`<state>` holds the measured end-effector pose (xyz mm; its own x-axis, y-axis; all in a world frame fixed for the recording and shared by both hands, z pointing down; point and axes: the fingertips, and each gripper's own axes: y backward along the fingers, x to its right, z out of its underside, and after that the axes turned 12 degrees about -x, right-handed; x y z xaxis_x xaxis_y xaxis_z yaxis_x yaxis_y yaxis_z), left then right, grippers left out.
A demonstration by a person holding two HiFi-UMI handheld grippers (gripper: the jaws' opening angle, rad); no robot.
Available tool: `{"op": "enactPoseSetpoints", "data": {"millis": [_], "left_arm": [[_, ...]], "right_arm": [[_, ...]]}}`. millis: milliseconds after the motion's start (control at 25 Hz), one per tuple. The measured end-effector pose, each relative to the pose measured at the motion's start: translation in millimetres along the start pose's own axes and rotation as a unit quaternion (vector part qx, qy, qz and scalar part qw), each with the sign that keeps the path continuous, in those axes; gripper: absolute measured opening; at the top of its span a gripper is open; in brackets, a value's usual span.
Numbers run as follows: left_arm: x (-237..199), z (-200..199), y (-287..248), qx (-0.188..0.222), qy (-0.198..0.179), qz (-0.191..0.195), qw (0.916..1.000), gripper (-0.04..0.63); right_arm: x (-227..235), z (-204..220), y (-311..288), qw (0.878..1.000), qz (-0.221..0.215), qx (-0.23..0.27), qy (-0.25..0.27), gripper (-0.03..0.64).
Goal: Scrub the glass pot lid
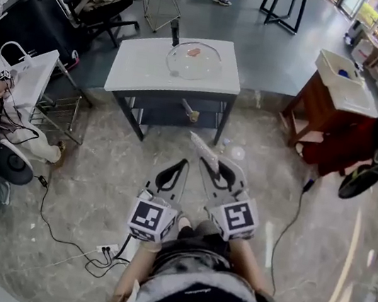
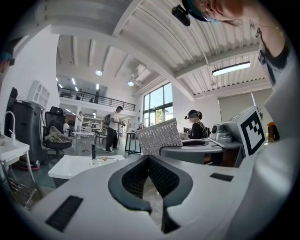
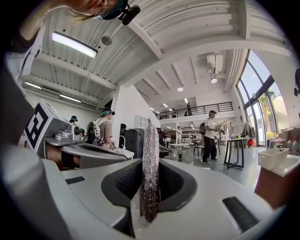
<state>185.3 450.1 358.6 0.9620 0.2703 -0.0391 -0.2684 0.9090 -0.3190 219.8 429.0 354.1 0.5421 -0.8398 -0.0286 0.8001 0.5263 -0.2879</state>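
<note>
The glass pot lid (image 1: 193, 61) lies flat on the white table (image 1: 142, 67). It sits on the right half of the tabletop, close to the far edge. A small orange bit (image 1: 194, 51) shows in the middle of it, and I cannot tell if it is a knob or dirt. A thin dark bottle (image 1: 174, 32) stands just beside the lid, at the far edge.

The person stands on the floor (image 1: 93, 166), well apart from the table's near edge. Both grippers point toward the table.

The left gripper (image 1: 173, 174) has its jaws pressed together, and nothing is between them. The right gripper (image 1: 210, 163) pinches a shiny silver scrub pad (image 3: 150, 171). The pad stands up on its thin edge between the jaws and pokes out past the tips.

The lid is straight ahead of the grippers, far off. In the left gripper view it sits a little to the left of the jaws. I think the left gripper lines up with it better, so it may reach the lid first to hold it. The lid is round, so any side works. The scrubbing has not begun, because the pad is nowhere near the glass. Next, I guess, both hands must get close to the table.
</note>
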Motion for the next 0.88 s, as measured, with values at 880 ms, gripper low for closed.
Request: {"op": "enactPoseSetpoints", "data": {"millis": [880], "left_arm": [[-105, -48, -108, 0.014, 0.048, -0.024, 0.9985, 0.0]], "right_arm": [[71, -38, -139, 0.998, -0.054, -0.015, -0.008, 0.074]]}}
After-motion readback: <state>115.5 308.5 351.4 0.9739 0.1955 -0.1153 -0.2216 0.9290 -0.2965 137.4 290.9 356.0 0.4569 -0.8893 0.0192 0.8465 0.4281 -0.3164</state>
